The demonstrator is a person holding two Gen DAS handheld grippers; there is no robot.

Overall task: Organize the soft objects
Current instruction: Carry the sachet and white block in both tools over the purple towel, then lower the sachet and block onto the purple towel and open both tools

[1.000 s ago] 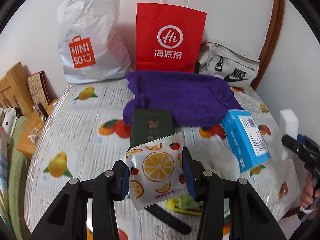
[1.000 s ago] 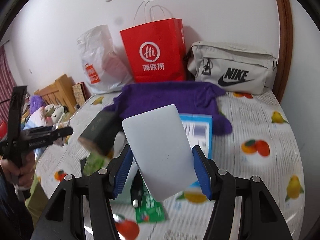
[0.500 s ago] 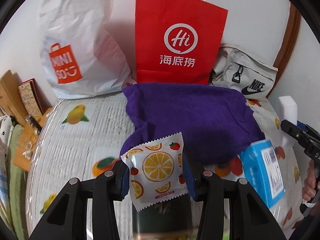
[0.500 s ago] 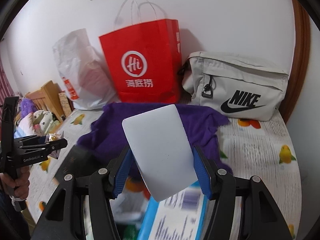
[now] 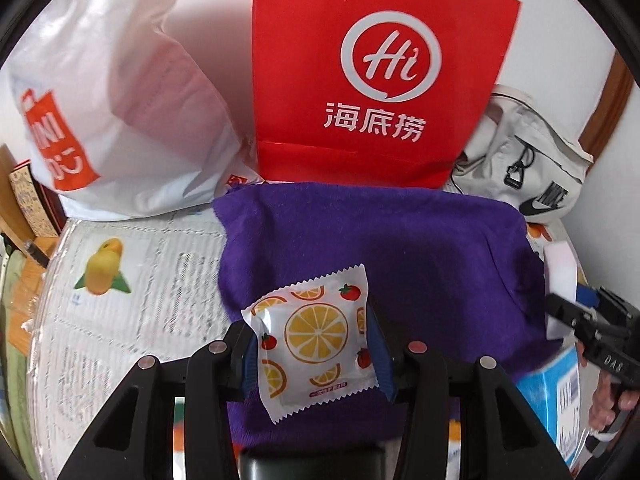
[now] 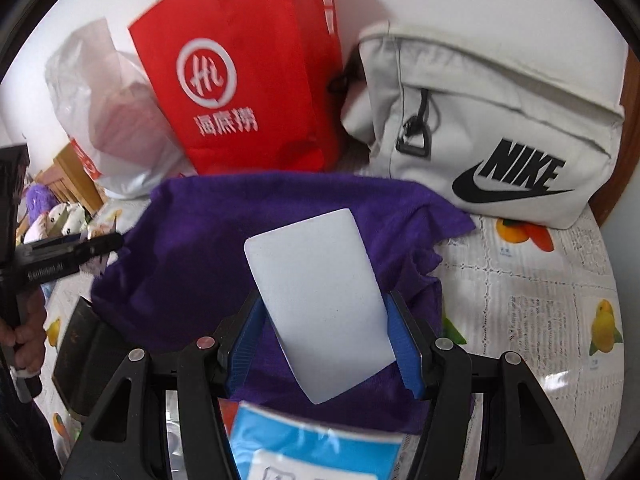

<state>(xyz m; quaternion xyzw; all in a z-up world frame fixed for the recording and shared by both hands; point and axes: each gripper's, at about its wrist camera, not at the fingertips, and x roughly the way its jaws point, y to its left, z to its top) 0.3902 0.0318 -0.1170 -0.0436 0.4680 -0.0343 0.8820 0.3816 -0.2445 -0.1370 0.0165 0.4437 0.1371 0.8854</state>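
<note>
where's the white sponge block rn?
Clamped in the right gripper: the white sponge block sits centre of the right wrist view, above the purple towel, with the Nike bag beyond to its right.

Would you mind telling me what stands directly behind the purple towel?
Behind the purple towel stand a white Miniso bag, a red paper bag and a grey Nike pouch, all against the wall. The towel's far edge hides their bases.

Two grippers: left (image 5: 312,354), right (image 6: 322,344); one packet (image 5: 314,340); one sponge (image 6: 320,300); one purple cloth (image 5: 400,248); three bags: red (image 5: 372,68), white plastic (image 5: 120,92), Nike (image 6: 488,128); one blue box (image 6: 316,448).
</note>
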